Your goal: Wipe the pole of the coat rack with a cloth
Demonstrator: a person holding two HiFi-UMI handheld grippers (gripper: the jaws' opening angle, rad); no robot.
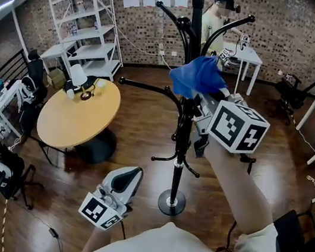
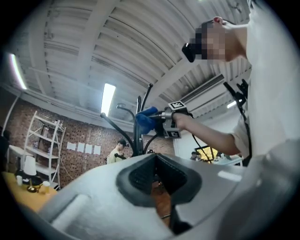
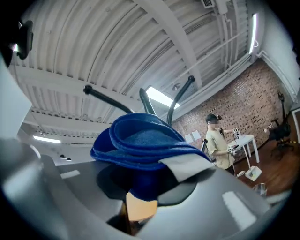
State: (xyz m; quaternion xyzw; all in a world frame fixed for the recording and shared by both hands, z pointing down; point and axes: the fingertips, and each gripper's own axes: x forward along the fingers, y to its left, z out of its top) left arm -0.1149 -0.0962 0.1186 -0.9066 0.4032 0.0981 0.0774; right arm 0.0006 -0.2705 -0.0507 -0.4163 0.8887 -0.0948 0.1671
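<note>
Head view: coat rack pole stands upright, long axis vertical. Right gripper holds the blue cloth at the pole's upper part, among the hook arms. Left gripper hangs low, well apart on the pole's left.

Left gripper view: jaws drawn together on nothing; cloth and pole lie ahead, higher up.

Right gripper view: jaws clamped on the cloth, hook arms just behind it. Likely stroke runs down the pole; right hand nearer
</note>
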